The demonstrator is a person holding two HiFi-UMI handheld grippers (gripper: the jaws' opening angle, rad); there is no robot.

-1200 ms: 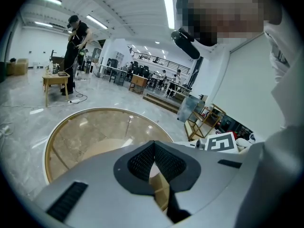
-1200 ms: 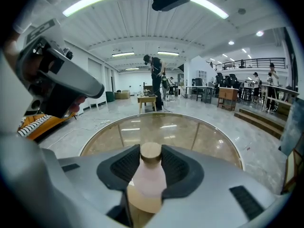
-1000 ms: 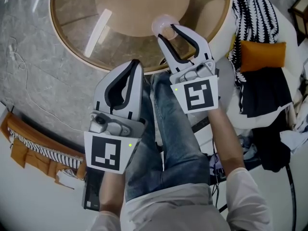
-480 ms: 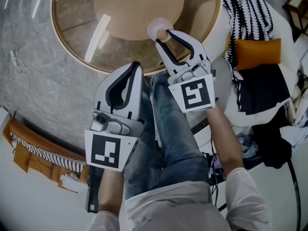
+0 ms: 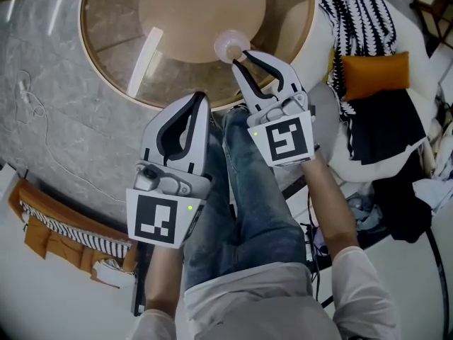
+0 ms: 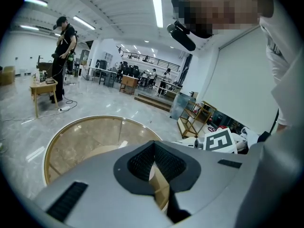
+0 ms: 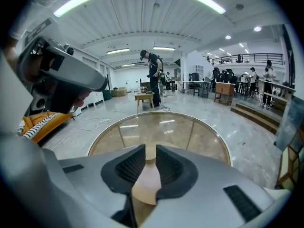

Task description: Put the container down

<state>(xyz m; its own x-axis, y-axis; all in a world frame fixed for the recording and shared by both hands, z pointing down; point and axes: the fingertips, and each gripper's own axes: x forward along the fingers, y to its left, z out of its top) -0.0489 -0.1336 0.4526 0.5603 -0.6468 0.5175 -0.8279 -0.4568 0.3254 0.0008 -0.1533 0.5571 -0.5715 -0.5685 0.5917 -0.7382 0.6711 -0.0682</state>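
Observation:
The container [image 5: 228,44] is a small, round, pale pink thing standing on the glass tabletop near its near edge. My right gripper [image 5: 241,56] points at it, with its tips at the container's near side. Its jaws are closing with a narrow gap left, and nothing is pressed between the pads. In the right gripper view [image 7: 150,161] only the table's beige base shows through that gap. My left gripper [image 5: 200,96] hangs lower, over the table's near rim, tips together and empty. The left gripper view [image 6: 154,148] shows the same.
The round glass table has a gold rim [image 5: 106,76] and a wooden pedestal [image 5: 202,9]. The person's jeans-clad legs [image 5: 248,190] are below the grippers. A sofa carries a black-and-white throw [image 5: 357,13] and an orange cushion [image 5: 375,76]. Striped orange cloth [image 5: 64,229] lies at the left.
The right gripper's jaws have narrowed from wide open, and the container now sits just beyond their tips. The left gripper has kept its place.

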